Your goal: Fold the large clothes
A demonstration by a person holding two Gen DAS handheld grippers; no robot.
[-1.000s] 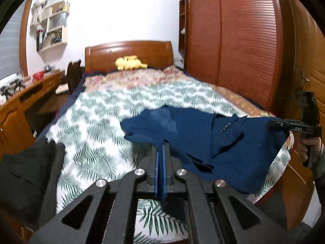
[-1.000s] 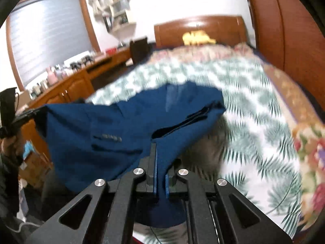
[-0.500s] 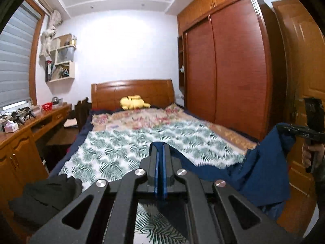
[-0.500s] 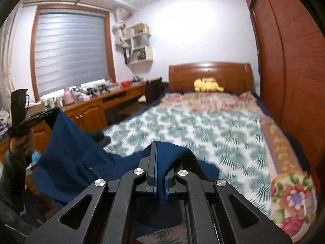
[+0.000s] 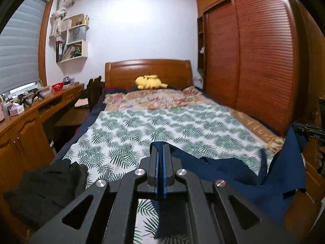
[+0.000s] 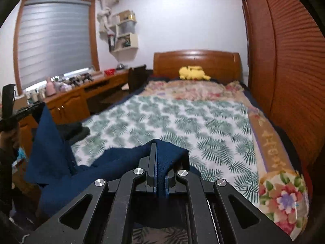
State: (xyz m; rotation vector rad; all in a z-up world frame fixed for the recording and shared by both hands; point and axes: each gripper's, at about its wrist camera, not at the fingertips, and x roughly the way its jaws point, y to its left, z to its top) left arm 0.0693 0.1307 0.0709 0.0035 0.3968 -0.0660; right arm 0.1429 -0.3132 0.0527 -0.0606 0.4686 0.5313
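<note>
I see my left claw [image 5: 160,152] clamped on the blue garment [image 5: 233,172], and my right claw [image 6: 160,154] clamped on it too (another edge). The garment hangs between them, low in both frames, over the bed [image 5: 162,122].

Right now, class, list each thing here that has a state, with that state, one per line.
Left gripper: shut on the navy garment.
Right gripper: shut on the same garment.
Navy garment: lifted, sagging between the grippers.
Wardrobe doors: closed.
Window blind: lowered.
Dark garment: crumpled on the bed's corner.
</note>
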